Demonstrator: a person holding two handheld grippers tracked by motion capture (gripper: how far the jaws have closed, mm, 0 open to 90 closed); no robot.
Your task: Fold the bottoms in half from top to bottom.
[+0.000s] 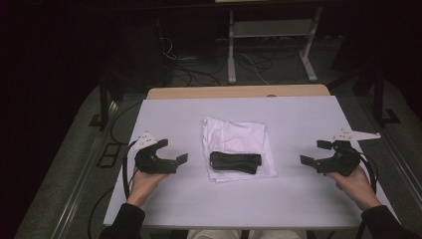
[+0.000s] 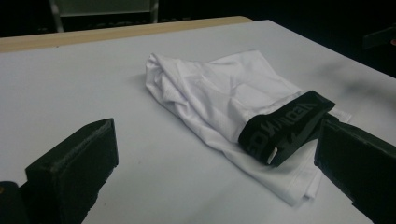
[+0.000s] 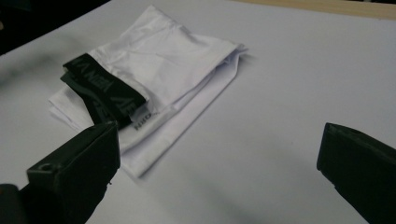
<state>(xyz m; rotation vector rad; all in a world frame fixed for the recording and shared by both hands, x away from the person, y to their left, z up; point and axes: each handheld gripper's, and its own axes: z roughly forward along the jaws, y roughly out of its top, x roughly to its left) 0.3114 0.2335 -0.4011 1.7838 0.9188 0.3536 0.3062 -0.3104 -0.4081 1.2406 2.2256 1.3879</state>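
garment: folded white fabric underwear w/ black elastic waistband [image 1: 235,163], flat on white table sheet [image 1: 298,199], between both claws, well apart from each
left claw [image 1: 175,151]: jaws spread wide, holding nothing; garment ahead + to its right, waistband [image 2: 285,128] near right jaw tip in left gripper view
right claw [image 1: 312,152]: jaws wide apart too, empty; garment ahead + to its left
done: looks folded into compact rectangle, waistband end nearest the person
left: prob. nothing gripped yet; next fold or pickup pending, can't tell which
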